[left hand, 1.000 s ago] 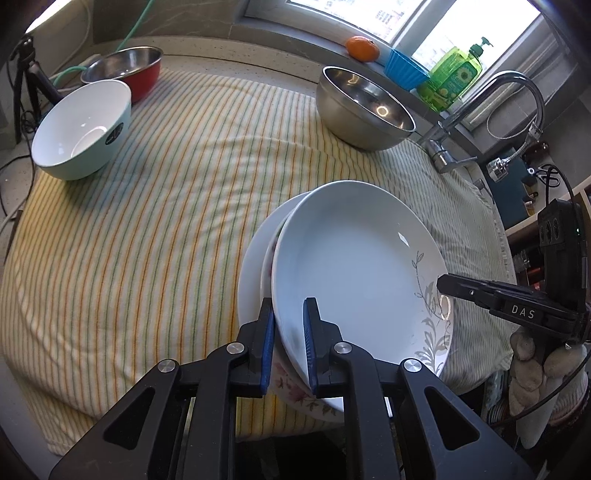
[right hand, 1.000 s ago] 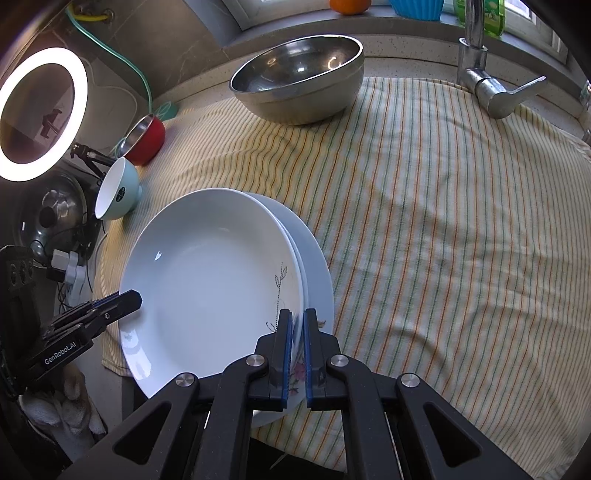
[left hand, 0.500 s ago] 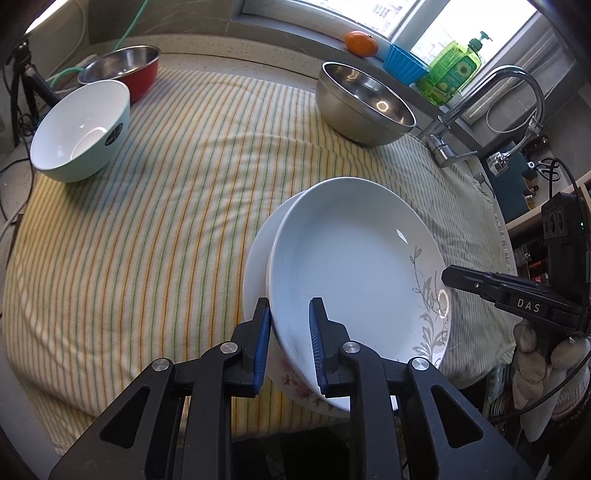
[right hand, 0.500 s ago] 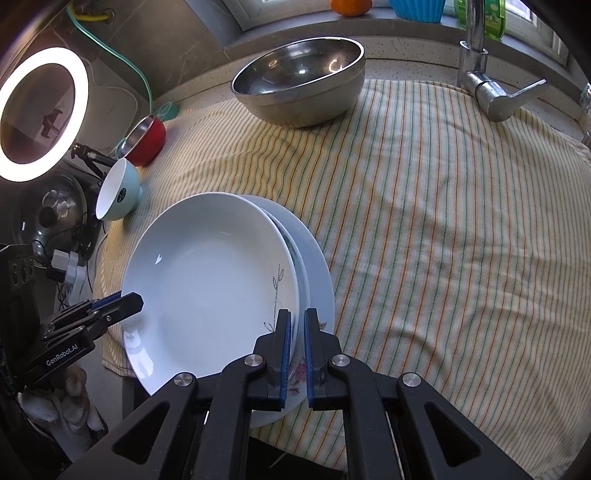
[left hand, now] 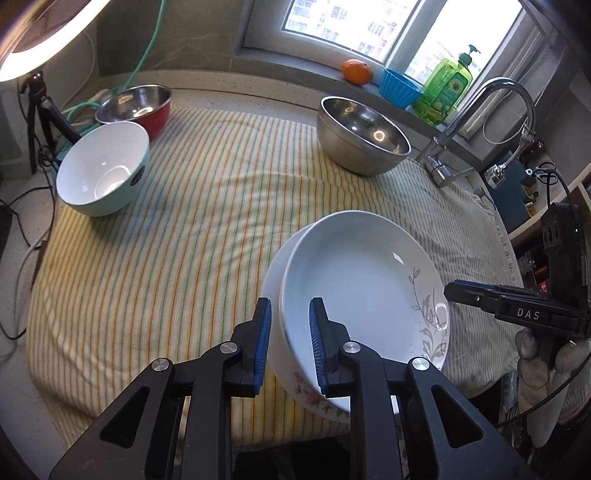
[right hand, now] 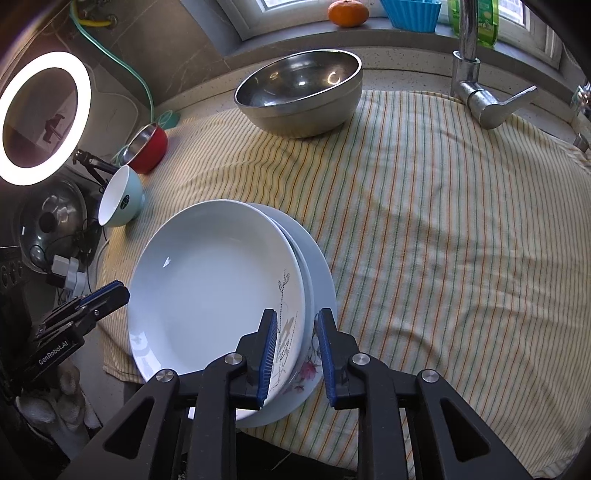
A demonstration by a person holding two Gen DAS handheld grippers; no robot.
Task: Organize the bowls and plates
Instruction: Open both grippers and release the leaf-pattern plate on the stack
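Plates (left hand: 354, 280): two stacked, leaf-patterned plate on the flowered one, lying on the striped cloth (left hand: 184, 240) over the bench, directly ahead of both tools. Left tool (left hand: 290, 332) straddles the near rim, pads clear, released. Right tool (right hand: 295, 343) straddles the opposite rim; its jaws are opening, rim between them, unpressed. Withdraw each tool straight back along the rim line to avoid dragging the stack. Versus one second ago: both tools were clenched on the rim; the stack sits unmoved.

Bright window (left hand: 354, 26), lit ring light (right hand: 46, 118)
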